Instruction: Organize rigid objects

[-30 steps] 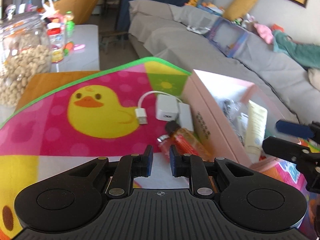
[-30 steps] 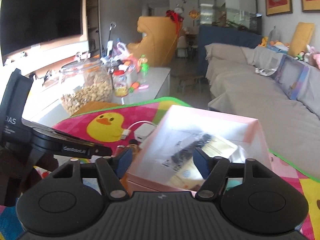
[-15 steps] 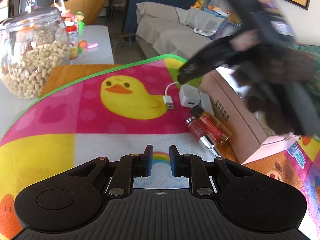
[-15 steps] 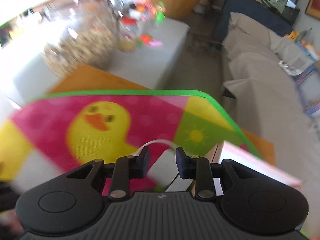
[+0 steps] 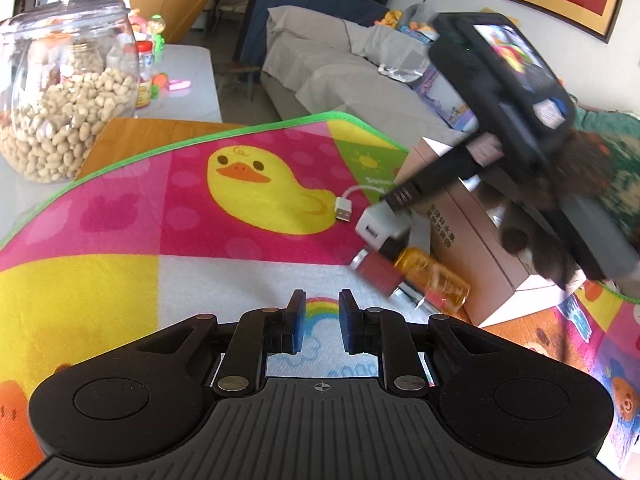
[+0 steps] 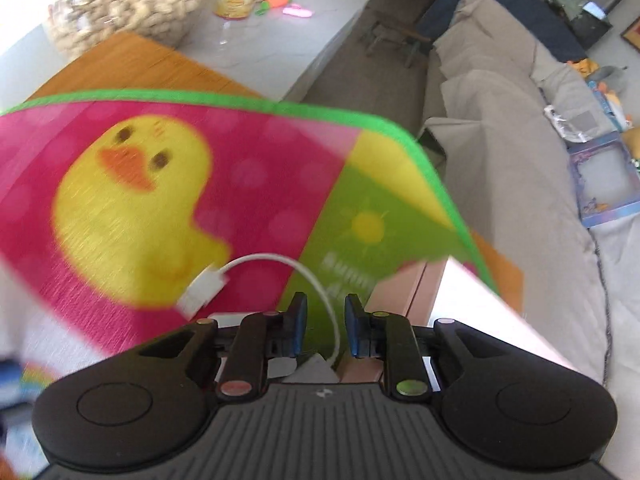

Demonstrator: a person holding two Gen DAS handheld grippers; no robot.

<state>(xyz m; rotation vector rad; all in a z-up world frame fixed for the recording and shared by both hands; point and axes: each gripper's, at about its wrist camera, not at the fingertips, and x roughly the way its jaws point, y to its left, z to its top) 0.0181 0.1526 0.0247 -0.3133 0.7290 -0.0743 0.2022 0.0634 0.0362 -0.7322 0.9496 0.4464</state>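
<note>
right gripper [image 6: 326,322] fingers around white charger [image 5: 378,226]

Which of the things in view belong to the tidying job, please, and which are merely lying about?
Job in hand:
- white charger with its USB cable
- amber bottle
- red-capped bottle
- pink box
- right tongs, over the charger

Lying about:
- peanut jar
- duck mat
- sofa
- toy carrot

A white charger [image 5: 378,226] with a short looped cable [image 6: 316,280] ending in a USB plug [image 5: 343,209] lies on the duck-print mat, just beside a pink cardboard box [image 5: 472,240]. Touching it, an amber bottle [image 5: 434,280] and a red-labelled bottle [image 5: 378,272] lie on their sides against the box.
</note>
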